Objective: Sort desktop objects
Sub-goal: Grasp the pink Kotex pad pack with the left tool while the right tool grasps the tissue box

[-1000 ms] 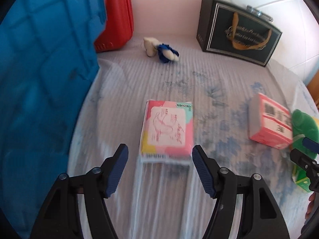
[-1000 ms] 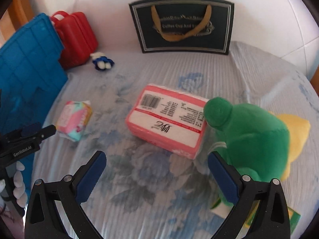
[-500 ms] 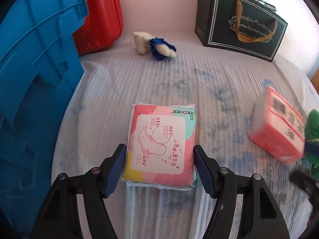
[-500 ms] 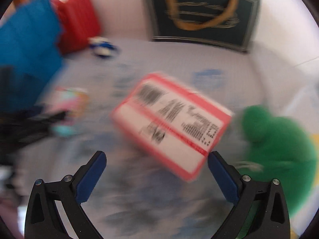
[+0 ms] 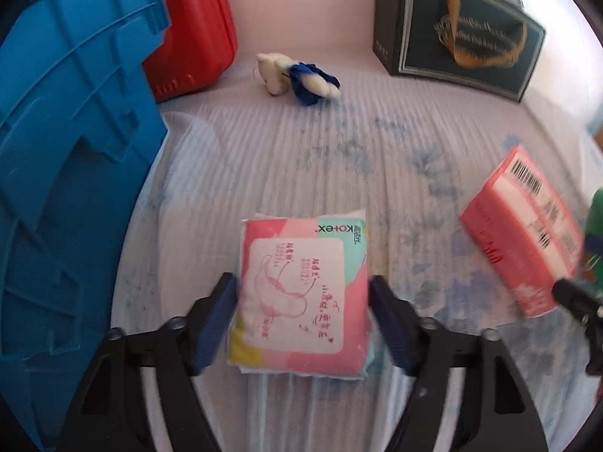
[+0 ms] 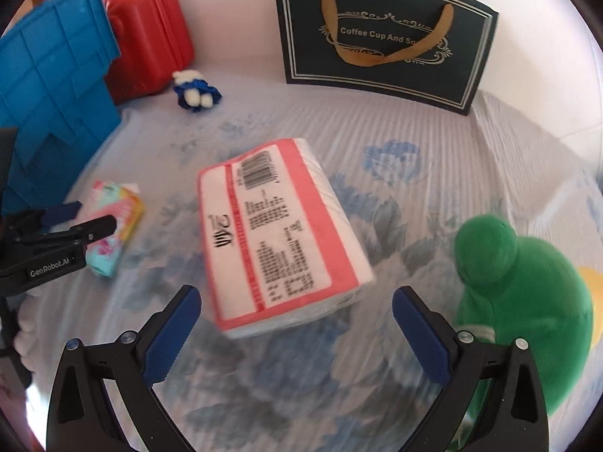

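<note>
A pastel pack of sanitary pads (image 5: 301, 293) lies on the flowered cloth, between the blue pads of my left gripper (image 5: 303, 301). Its jaws are opening and stand close on either side of the pack. The right wrist view shows that gripper (image 6: 94, 214) over the same pack (image 6: 113, 233). A pink and white tissue pack (image 6: 271, 241) lies lengthwise ahead of my right gripper (image 6: 297, 331). That gripper is open wide, and the pack's near end reaches between its fingertips without touching them. In the left wrist view the tissue pack (image 5: 524, 233) sits at the right.
A green and yellow plush toy (image 6: 520, 282) lies close to the right finger. A blue plastic crate (image 5: 68, 188) fills the left side, with a red case (image 5: 196, 26) behind it. A dark gift bag (image 6: 380, 30) stands at the back wall, and a small white and blue toy (image 5: 297, 75) lies near it.
My left gripper came down over the pad pack, which now sits between its jaws. The tissue pack has turned lengthwise, away from the green toy, and sits closer to my right gripper.
</note>
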Available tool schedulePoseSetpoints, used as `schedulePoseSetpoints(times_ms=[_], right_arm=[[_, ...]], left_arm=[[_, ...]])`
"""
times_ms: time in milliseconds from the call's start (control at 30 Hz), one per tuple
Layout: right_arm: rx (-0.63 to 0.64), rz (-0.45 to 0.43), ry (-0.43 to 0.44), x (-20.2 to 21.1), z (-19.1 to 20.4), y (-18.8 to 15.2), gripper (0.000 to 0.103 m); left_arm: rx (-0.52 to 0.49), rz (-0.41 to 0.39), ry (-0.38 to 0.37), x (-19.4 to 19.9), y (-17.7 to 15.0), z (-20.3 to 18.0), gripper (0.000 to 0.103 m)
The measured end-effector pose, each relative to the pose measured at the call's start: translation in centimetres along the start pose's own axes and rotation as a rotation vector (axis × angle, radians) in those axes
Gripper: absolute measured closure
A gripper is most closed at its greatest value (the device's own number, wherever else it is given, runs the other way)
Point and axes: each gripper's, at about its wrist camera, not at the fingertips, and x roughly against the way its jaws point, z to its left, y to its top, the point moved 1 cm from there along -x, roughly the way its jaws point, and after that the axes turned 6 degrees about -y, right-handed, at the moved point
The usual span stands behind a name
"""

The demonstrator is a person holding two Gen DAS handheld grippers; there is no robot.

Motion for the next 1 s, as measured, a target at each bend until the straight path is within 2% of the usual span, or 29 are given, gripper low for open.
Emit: schedulePoseSetpoints(times_ms=[67, 100, 200, 333, 467, 500, 533, 567, 700, 767, 833, 900, 967, 1000], right_arm=[[0.02, 0.003, -0.006, -1.0, 0.1, 0.2, 0.0], [0.033, 0.002, -0.006, -1.5, 0.5, 0.3, 0.0], [0.092, -0.021, -0.005, -2.4, 1.5, 0.5, 0.0], [0.094, -0.002, -0.002, -4.5, 2.1, 0.2, 0.0], [0.018, -0.084, 0.019, -4.5, 1.5, -0.3, 0.0], [-0.013, -0.109, 0.027, -4.3, 1.2, -0.5, 0.0], [-0.031, -0.125, 0.026, -4.3, 1.1, -0.7, 0.0], [-0.035, -0.127, 0.025, -4.2, 1.1, -0.8, 0.0], [-0.029, -0.118, 0.021, -4.2, 1.3, -0.5, 0.0], [0.007, -0.094, -0.001, -4.2, 1.8, -0.3, 0.0], [0.021, -0.062, -0.019, -3.9, 2.1, -0.1, 0.0], [-0.028, -0.083, 0.038, -2.9, 1.5, -0.6, 0.0], [-0.071, -0.113, 0.04, -2.4, 1.0, -0.7, 0.001], [-0.081, -0.115, 0.036, -2.4, 0.8, -0.7, 0.008]], left_arm=[[0.015, 0.062, -0.014, -1.6, -0.4, 0.2, 0.022], [0.055, 0.025, -0.03, -1.5, -0.5, 0.8, 0.022], [0.13, 0.019, -0.094, -2.1, -0.6, 2.1, 0.022], [0.091, -0.017, -0.077, -2.3, -0.7, 1.6, 0.021], [0.091, -0.057, -0.084, -2.4, -1.1, 1.6, 0.02], [0.096, -0.054, -0.084, -2.4, -0.9, 1.7, 0.014], [0.097, -0.041, -0.088, -2.6, -0.8, 1.7, 0.004], [0.083, -0.028, -0.089, -2.9, -0.7, 1.5, 0.0], [0.09, -0.055, -0.085, -2.3, -1.1, 1.5, 0.0], [0.091, -0.055, -0.082, -2.1, -1.2, 1.4, 0.002], [0.08, -0.057, -0.089, -1.5, -1.3, 1.0, 0.017], [0.065, -0.06, -0.093, -1.2, -1.4, 0.6, 0.026], [0.065, -0.066, -0.09, -0.9, -1.5, 0.4, 0.031], [0.066, -0.066, -0.086, -0.8, -1.6, 0.4, 0.032]])
